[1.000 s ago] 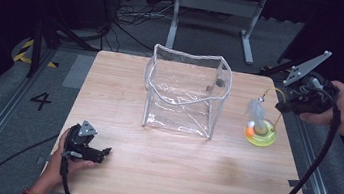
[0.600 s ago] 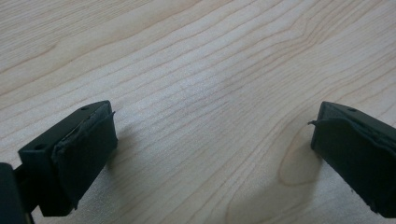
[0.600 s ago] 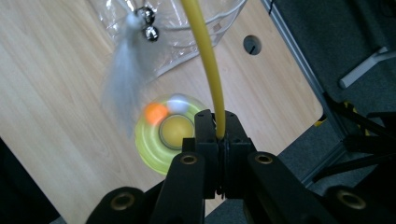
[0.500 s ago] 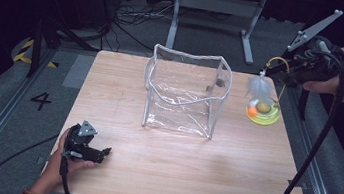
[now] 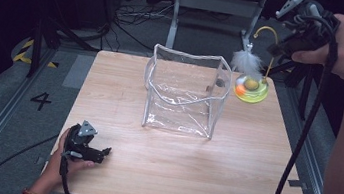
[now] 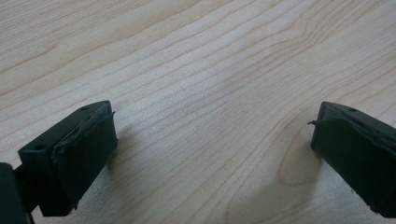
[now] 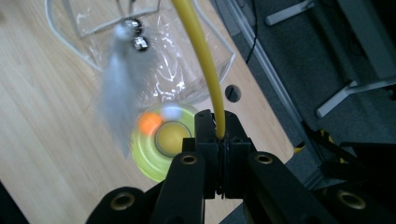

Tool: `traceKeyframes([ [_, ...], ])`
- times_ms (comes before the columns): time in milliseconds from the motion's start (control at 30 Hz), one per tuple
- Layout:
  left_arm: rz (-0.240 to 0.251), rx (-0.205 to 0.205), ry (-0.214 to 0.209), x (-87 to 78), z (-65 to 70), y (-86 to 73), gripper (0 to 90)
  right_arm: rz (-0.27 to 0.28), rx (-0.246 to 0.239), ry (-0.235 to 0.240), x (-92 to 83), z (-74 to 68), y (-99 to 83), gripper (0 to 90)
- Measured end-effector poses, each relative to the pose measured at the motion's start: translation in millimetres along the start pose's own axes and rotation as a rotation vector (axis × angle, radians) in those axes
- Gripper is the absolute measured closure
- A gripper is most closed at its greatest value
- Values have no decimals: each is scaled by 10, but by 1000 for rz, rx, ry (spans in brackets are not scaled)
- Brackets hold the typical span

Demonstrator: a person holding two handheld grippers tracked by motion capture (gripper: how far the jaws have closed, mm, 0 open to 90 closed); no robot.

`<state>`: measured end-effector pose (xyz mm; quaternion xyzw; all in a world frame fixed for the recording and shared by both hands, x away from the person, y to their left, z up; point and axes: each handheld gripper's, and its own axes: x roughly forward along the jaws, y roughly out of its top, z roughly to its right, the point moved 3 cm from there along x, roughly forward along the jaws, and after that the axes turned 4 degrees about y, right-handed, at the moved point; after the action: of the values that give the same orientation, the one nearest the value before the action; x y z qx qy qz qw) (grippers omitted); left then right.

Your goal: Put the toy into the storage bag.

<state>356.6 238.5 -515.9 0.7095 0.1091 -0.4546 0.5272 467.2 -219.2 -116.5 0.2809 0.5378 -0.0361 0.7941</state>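
My right gripper (image 5: 288,39), clamped on the toy's yellow wire (image 7: 205,70), has lifted the cat toy (image 5: 251,87) off the table (image 5: 249,188) since a second ago; it now hangs just right of the clear bag (image 5: 183,93) (feather swinging). Next, I'd guess, over the bag's rim. My left gripper (image 5: 94,152) rests open on the table.

One clear bag (image 5: 183,91), one cat toy (image 5: 251,90), two tools: left tool (image 5: 102,153), right tool (image 5: 275,49).
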Motion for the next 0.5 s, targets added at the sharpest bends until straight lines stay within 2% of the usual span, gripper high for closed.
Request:
traceKeyframes([
  [233, 0, -1, 0, 0, 0, 0, 6, 17, -17, -7, 16, -13, 245, 886],
  [500, 1, 2, 2, 1, -2, 1, 6, 31, -37, 15, 175, -38, 503, 886],
])
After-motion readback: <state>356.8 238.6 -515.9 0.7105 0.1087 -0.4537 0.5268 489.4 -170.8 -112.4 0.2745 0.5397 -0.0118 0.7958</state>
